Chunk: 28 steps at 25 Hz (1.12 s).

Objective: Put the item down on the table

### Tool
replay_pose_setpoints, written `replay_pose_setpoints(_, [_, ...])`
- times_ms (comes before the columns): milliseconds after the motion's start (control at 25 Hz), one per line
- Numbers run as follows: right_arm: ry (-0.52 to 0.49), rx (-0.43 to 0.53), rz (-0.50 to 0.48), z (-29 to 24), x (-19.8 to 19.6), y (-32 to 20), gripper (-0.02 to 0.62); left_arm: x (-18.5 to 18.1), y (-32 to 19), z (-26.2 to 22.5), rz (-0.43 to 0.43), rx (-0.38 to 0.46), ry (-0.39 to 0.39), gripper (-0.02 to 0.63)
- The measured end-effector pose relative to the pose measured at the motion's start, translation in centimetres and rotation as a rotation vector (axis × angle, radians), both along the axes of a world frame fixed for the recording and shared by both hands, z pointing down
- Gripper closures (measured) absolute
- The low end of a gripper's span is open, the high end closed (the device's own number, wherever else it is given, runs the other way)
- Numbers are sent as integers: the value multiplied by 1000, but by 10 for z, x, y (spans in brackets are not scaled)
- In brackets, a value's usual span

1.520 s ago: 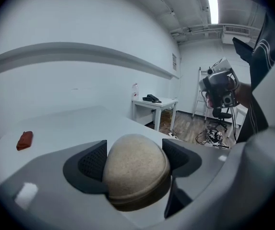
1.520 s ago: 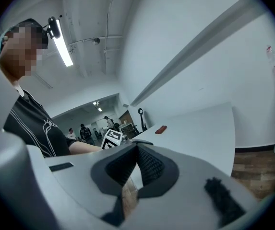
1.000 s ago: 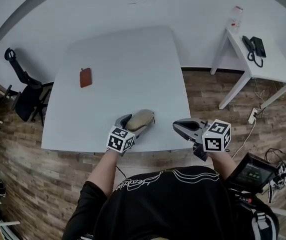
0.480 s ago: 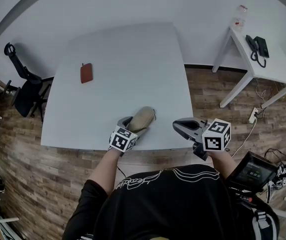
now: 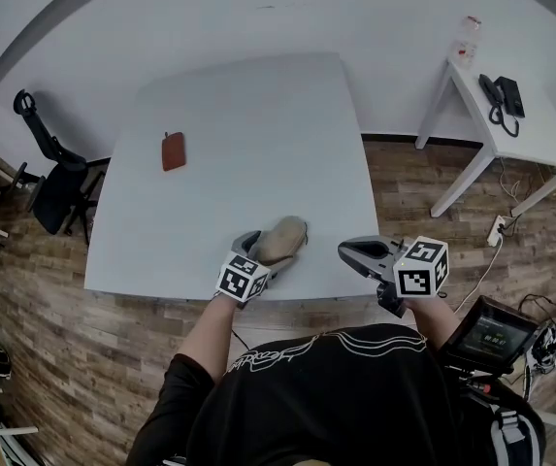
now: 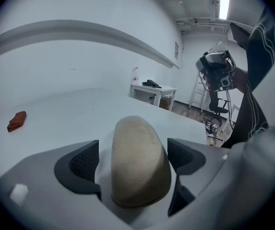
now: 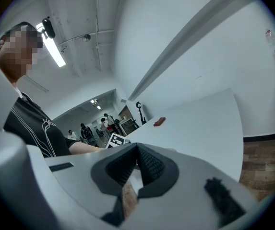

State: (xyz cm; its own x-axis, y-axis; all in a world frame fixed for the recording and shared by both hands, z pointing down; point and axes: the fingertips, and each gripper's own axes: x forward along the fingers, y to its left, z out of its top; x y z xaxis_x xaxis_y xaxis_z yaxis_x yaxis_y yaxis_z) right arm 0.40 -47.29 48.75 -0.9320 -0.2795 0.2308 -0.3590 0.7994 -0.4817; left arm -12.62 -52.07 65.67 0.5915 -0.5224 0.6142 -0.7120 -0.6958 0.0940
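Observation:
A tan, rounded oval item [image 5: 282, 240] lies on the white table [image 5: 239, 124] near its front edge. My left gripper [image 5: 270, 250] straddles it, one jaw on each side. In the left gripper view the item [image 6: 137, 162] fills the space between the dark pads [image 6: 82, 163]. The jaws are opening, and a strip of table shows between the left pad and the item. My right gripper [image 5: 345, 250] hovers off the table's front right corner. Its pads [image 7: 149, 164] meet at the tip with nothing in them.
A small red-brown wallet [image 5: 172, 150] lies far left on the table. A side table [image 5: 539, 139] at the right carries a phone [image 5: 500, 92] and a bottle [image 5: 464, 37]. An office chair [image 5: 49, 178] stands to the left. A screen device [image 5: 491, 328] hangs at the person's right hip.
The left gripper and the tan item keep their place at the table's front edge. The right gripper has hardly moved. The head view has shifted slightly.

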Motion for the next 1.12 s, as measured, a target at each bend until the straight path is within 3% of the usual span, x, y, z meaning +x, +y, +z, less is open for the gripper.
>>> replay_pose_setpoints(120, [7,-5,4,2,1,-1,586,1,-5,-8,-10,31,44,135])
replay_pose_setpoints(400, [21,-5,29,1,3,0,586,-10,-14,-38,-41,91,111,126])
replay_pose_setpoints(520, [39,1,32,2,2,5,586,-13,-12,-70,-94,114,229,145])
replay_pose_setpoints(640, [50,15,32,-2,-11,30,586,-11,23,-112,-65,128,362,317])
replay_pose_setpoints(840, [29,36,61,-19,-31,82,586,5,114,-191,128,109,582,598])
replay_pose_setpoints(1000, [2,71,71,-38,-49,120,586,20,180,-228,261,117,575,600])
replay_pose_setpoints(1120, [-8,101,67,-46,-62,153,587,20,209,-236,240,110,527,600])
